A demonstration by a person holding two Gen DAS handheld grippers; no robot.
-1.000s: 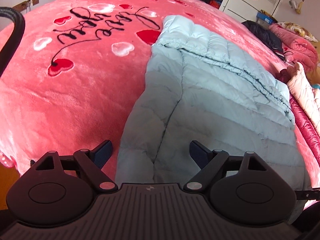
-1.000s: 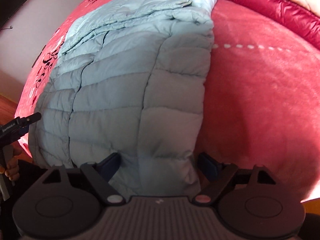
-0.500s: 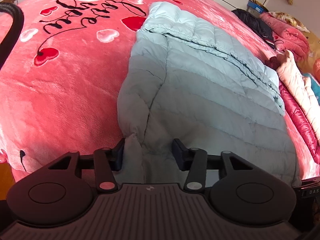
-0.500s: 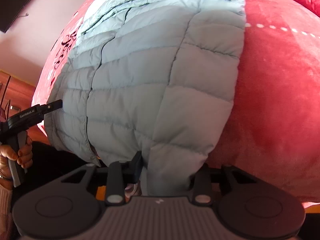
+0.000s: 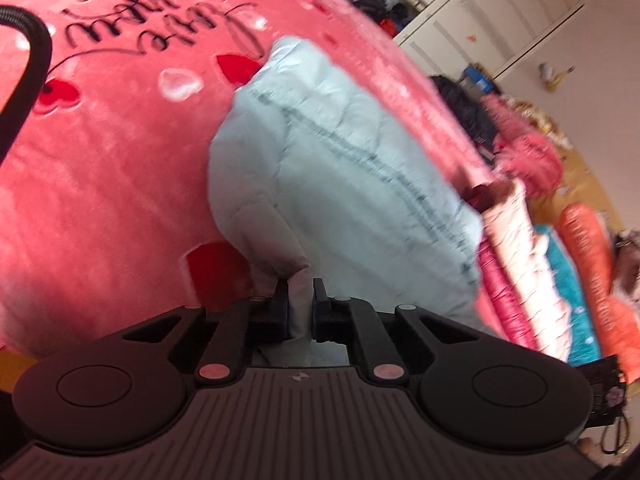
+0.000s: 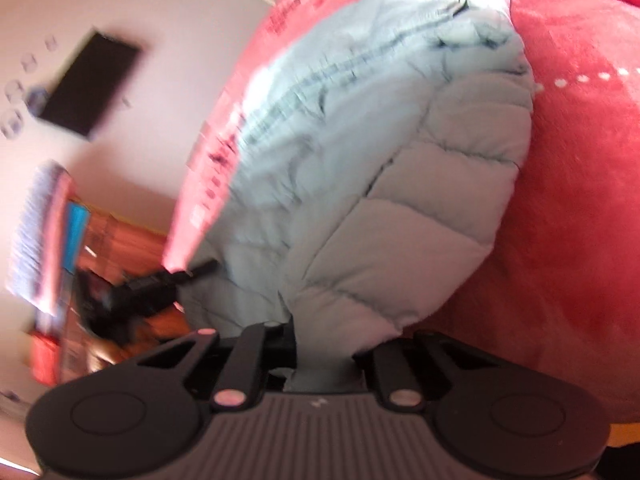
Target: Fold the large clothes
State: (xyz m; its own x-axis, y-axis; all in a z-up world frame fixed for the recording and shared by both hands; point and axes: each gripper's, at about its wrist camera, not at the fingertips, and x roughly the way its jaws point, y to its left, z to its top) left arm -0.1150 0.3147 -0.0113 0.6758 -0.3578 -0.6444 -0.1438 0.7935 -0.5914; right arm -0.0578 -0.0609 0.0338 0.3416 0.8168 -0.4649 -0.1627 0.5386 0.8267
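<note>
The pale-blue jacket [image 5: 344, 184] lies on the bed [image 5: 112, 184], its hem at the near edge. Both grippers have just closed on that hem: left gripper [image 5: 300, 304] pinching one corner, right gripper [image 6: 324, 344] the other. Puffy, light, soft and probably slippery, it is best held by the hem corners. A wardrobe [image 5: 472, 20] stands beyond the bed.

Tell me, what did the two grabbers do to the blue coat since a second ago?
Both have just been closing and took hold. The left gripper is now shut on the coat's near edge, and the right gripper is shut on its near corner. The near end of the coat has bunched up off the blanket. The blanket and the clothes pile stayed put.
</note>
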